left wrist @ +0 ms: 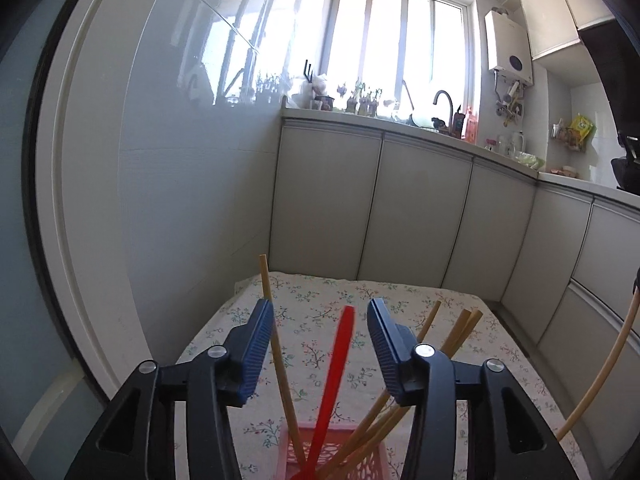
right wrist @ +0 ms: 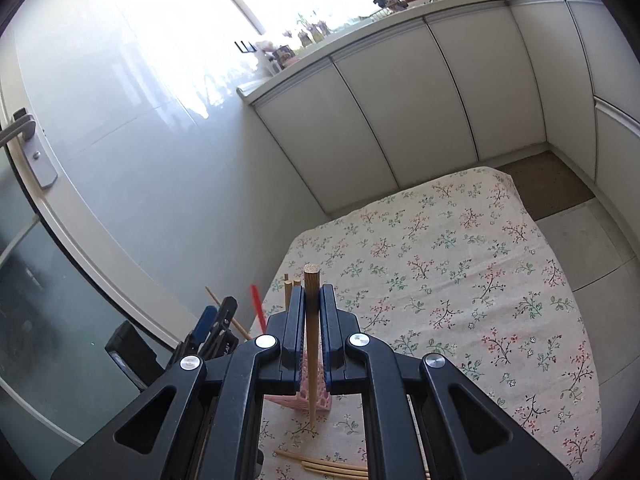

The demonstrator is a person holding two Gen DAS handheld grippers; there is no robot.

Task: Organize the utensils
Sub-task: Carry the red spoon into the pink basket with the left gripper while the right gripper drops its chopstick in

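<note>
Right now we have our right gripper [right wrist: 311, 300] clenched on a single wooden chopstick [right wrist: 311, 344], held near its top end and standing upright, its tip low beside the pink basket [right wrist: 325, 402]. Our left gripper [left wrist: 320, 322] hangs released above that basket, its jaws spread around the red utensil [left wrist: 334, 376] and other chopsticks [left wrist: 404, 396] already standing inside. We judge the stick light, stiff and smooth, so it could pivot in the pads; a hold nearer its middle would likely steady it. More chopsticks [right wrist: 340, 468] lie loose on the floral cloth [right wrist: 460, 280].
</note>
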